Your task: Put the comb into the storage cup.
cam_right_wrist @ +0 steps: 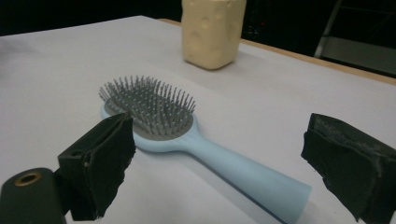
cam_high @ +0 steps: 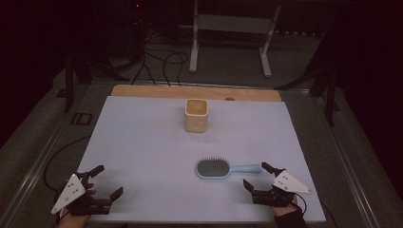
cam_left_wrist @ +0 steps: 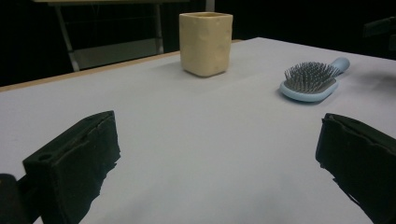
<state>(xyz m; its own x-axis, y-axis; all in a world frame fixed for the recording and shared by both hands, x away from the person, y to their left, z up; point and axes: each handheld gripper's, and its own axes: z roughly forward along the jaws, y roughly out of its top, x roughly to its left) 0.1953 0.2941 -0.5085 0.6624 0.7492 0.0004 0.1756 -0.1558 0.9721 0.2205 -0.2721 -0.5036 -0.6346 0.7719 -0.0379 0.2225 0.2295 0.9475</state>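
Both grippers, left (cam_high: 101,181) and right (cam_high: 261,176), fingers spread, empty. Brush (cam_high: 223,168) near right; handle round, may roll if pinched off-centre.

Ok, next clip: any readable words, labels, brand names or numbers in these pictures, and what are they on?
None readable.
Cream cup: plain dimpled wall, no print.
Blue hairbrush: no brand visible on its handle or head.
Left gripper and right gripper: the grey plates carry small dots, no letters.
White table cover: blank.
A tiny red light glows in the dark background; no text by it can be made out.
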